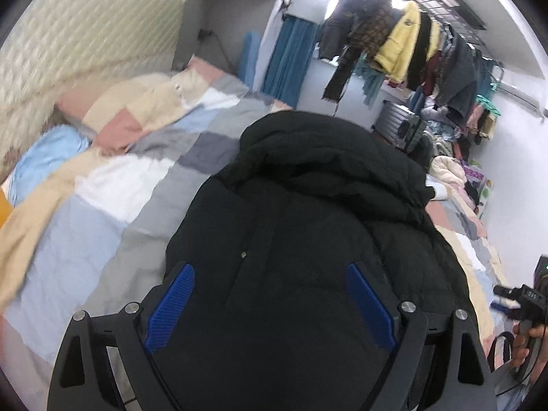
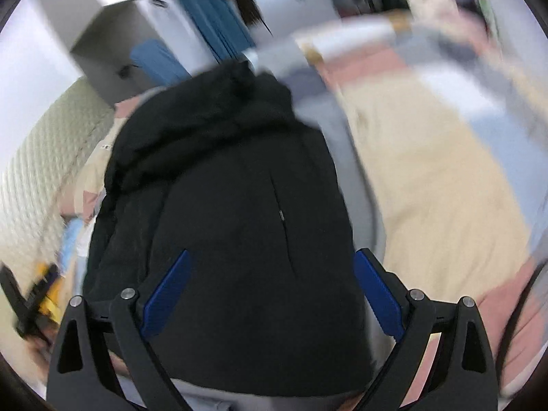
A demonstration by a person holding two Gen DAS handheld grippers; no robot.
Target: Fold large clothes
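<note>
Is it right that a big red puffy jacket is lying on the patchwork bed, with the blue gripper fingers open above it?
Not quite: the jacket is black, not red, as the left wrist view shows. It does lie on the patchwork bed, and the left gripper is open above it.

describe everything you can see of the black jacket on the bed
The black jacket is a puffy, quilted, matte-fabric coat lying on the patchwork bed cover, hood end bunched away from the cameras. A front placket with a small snap shows. It lies beneath both wide-open grippers, left gripper and right gripper; whether pads touch it is unclear.
</note>
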